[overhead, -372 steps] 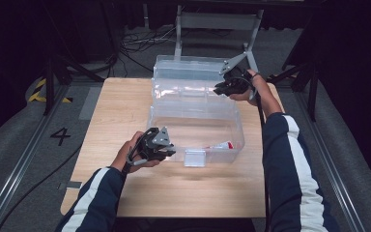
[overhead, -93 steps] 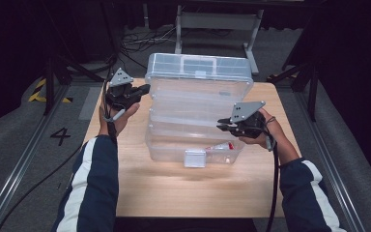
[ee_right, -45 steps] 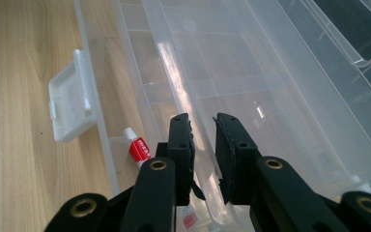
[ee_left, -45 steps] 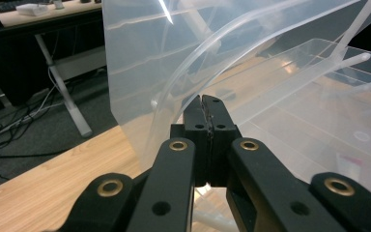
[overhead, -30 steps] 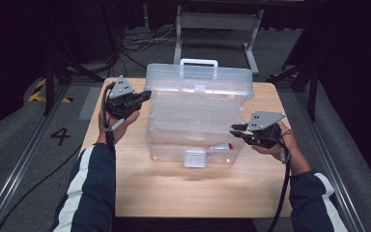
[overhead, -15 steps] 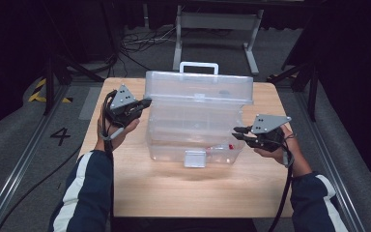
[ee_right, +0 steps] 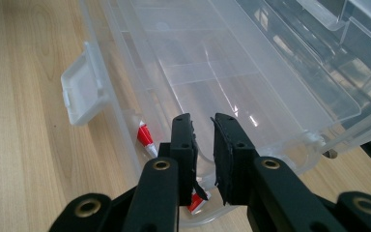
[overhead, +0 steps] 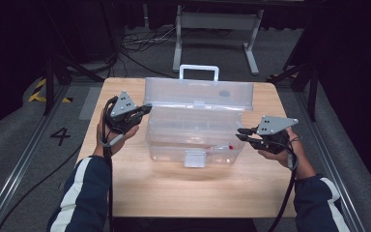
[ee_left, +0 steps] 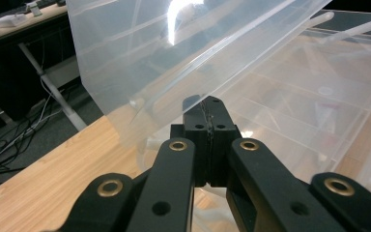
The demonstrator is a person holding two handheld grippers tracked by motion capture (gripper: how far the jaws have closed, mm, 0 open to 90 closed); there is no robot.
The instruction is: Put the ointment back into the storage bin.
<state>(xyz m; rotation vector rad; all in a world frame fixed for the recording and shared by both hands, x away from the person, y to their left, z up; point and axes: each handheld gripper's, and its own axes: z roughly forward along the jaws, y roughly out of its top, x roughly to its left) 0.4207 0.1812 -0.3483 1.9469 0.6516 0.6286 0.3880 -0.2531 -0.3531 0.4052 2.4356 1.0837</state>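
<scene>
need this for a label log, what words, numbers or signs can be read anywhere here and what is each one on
"4": painted dark on the grey floor left of the wooden table.
Clear plastic toolbox: no readable lettering.
Red and white tube inside the toolbox: any print is too small to read.

My left tool (overhead: 145, 107) sits in my raised left hand (overhead: 112, 129), jaws pressed fully together and aimed toward my right side. My right tool (overhead: 241, 134) is gripped in my right hand (overhead: 279, 145), jaws held a narrow gap apart with nothing between the pads, aimed back toward the left tool. Both forearms in striped sleeves reach forward, well apart.
</scene>
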